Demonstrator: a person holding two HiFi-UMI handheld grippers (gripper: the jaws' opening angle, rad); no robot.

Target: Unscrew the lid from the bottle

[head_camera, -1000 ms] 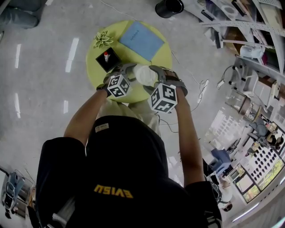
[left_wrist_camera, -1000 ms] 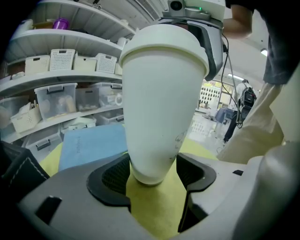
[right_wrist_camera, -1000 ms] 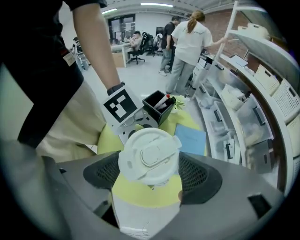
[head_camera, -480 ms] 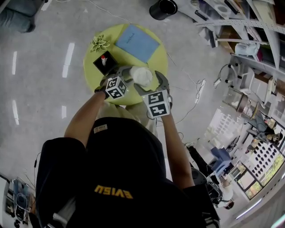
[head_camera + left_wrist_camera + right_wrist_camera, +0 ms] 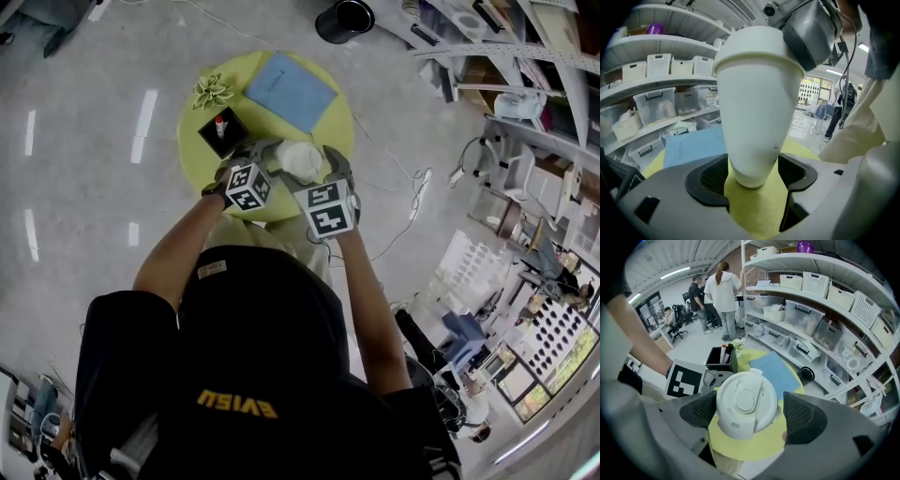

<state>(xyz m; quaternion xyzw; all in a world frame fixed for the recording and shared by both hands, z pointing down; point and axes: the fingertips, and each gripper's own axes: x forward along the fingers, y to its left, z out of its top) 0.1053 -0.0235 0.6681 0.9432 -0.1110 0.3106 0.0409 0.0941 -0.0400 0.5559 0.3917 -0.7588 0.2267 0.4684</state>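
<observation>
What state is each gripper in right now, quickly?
Left gripper: open, jaws just been opening, around the base of the bottle.
Right gripper: open, jaws just been opening, lid between them.

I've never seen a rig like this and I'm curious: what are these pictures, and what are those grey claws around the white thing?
A person, not a robot, holds a two-jaw gripper in each hand. One picture comes from a camera on their head, looking down; the other two cameras ride on the grippers. On the yellow table lie a blue sheet, a green flower ornament and a black box. The left gripper straddles the base of a white bottle; the right gripper straddles its lid. Both pairs of jaws have just been opening, and neither seems to clamp now.
</observation>
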